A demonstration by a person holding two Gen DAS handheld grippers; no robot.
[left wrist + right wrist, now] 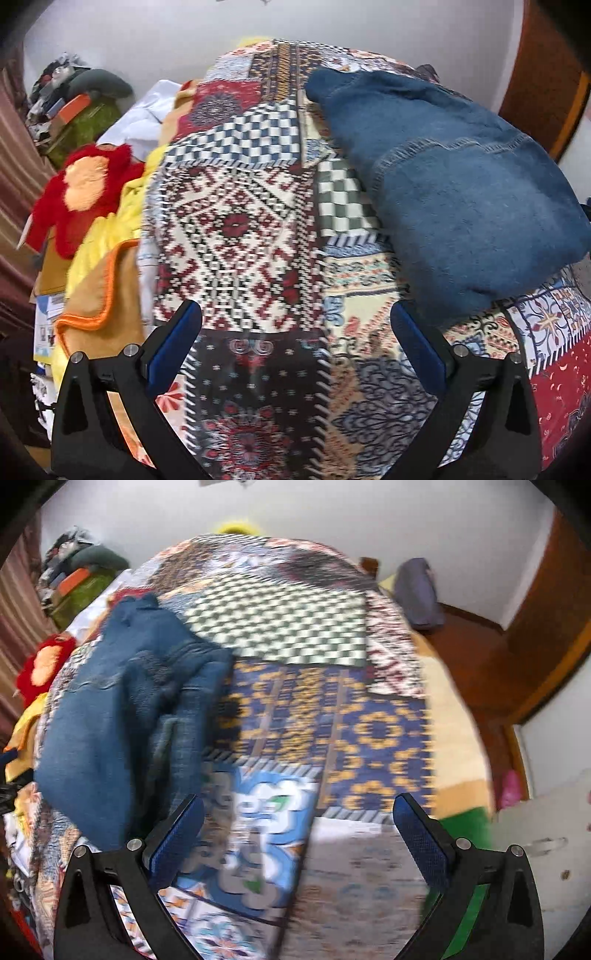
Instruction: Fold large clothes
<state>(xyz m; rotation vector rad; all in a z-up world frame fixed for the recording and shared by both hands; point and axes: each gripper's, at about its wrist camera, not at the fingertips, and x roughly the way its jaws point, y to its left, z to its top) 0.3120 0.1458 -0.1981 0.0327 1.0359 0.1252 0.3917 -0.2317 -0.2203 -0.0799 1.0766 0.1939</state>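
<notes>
Folded blue jeans [454, 192] lie on a patchwork bedspread [240, 229] covering the bed; from the left wrist view they sit right of centre, a stitched back pocket facing up. From the right wrist view the same jeans [122, 716] lie to the left, bunched and somewhat blurred. Left gripper [295, 325] hangs over the bedspread, jaws spread wide, nothing between them, just beside the near edge of the jeans. Right gripper [298, 818] likewise hangs above the spread with jaws wide apart and empty, its left finger close to the denim; touching or not, cannot tell. Left of the bed: a red and orange plush toy [85, 188], yellow cloth [99, 240], and a tan blanket with orange trim [103, 299]. Far left by the wall, a green bundle [85, 129] with an orange box [72, 107] on top and a heap of mixed items behind; contents unclear. A grey-purple pouch [419, 594] lies on the wooden floor beyond the bed's right side.
</notes>
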